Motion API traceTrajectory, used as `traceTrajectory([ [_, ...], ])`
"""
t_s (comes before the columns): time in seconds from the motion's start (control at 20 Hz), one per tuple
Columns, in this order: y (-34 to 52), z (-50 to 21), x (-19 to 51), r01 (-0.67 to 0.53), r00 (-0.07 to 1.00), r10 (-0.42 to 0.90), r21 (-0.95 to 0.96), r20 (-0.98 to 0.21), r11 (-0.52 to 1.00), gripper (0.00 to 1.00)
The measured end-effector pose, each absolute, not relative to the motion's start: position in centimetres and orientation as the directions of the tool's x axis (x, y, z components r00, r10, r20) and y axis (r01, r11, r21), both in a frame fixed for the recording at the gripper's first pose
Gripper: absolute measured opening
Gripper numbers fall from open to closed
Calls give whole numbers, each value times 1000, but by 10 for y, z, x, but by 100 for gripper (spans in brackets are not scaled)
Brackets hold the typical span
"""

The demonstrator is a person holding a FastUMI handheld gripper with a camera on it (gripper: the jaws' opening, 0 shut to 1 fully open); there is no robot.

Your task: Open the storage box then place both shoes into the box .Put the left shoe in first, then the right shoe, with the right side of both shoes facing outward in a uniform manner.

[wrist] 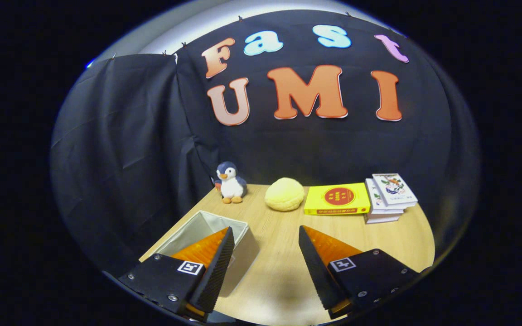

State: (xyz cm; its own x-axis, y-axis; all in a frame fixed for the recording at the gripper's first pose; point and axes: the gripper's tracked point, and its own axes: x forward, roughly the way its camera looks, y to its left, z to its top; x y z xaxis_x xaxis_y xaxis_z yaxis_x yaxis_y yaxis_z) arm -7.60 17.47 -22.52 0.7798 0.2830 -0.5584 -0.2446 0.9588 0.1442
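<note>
My gripper (265, 235) is open, its two fingers spread wide above the wooden table (283, 262) with nothing between them. A pale fabric storage box (184, 235) stands on the table's left side, partly behind my left finger (218, 267). Its top is open and I see part of its empty inside wall. My right finger (317, 267) hangs over bare wood to the right of the box.
Along the table's far edge stand a plush penguin (231, 182), a round yellow cushion (284, 194), a yellow book (337, 198) and a stack of white books (389, 196). Black cloth walls close the booth behind and to the left.
</note>
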Motion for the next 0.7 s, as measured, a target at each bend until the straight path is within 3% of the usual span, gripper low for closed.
traceTrajectory([
  [0.35,108,-152,-60,-201,908,211,67,-363,977,88],
  [0.7,61,-106,-50,-121,967,125,29,-221,992,90],
])
